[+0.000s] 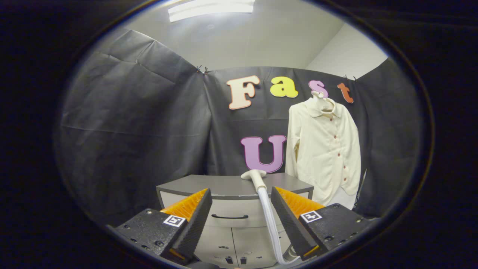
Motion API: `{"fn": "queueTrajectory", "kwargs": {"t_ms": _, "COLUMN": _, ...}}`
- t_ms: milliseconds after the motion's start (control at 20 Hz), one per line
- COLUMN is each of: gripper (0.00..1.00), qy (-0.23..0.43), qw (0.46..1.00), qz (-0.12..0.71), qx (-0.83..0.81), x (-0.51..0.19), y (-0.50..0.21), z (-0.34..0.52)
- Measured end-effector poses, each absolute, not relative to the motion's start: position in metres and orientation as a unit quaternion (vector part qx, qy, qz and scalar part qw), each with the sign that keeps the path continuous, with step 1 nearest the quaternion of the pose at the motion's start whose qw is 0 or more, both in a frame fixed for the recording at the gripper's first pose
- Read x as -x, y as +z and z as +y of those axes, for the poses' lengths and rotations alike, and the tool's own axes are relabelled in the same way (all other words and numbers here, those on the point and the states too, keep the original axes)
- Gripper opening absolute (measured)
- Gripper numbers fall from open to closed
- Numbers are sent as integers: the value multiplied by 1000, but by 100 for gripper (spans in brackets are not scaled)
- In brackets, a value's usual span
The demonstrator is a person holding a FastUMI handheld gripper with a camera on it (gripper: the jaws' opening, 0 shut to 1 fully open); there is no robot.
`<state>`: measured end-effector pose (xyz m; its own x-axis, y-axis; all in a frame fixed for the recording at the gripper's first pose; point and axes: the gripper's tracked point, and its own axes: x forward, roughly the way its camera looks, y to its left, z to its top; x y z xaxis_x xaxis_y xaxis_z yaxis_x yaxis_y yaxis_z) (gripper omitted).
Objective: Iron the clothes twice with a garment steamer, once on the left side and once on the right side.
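A cream button-up shirt [324,149] hangs on a hanger against the booth's back wall, beyond and to the right of my fingers. The white steamer head [254,175] lies on the grey cabinet top [213,185], just ahead of my fingers. Its ribbed white hose [269,220] runs down over the cabinet front, close beside my right finger. My gripper [241,198] stands open with nothing between the fingers, short of the steamer head.
The grey cabinet has a drawer with a dark handle [229,216] and doors below it. Black cloth walls close the booth on the left, back and right. The shirt hangs just past the cabinet's right end.
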<state>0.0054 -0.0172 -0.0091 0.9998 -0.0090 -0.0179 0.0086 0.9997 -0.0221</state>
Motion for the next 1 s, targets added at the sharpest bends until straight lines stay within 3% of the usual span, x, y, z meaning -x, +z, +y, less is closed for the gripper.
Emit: {"fn": "queueTrajectory", "kwargs": {"t_ms": 1000, "gripper": 92, "qy": 0, "qw": 1000, "qz": -9, "qx": -4, "x": -50, "y": 5, "z": -30}}
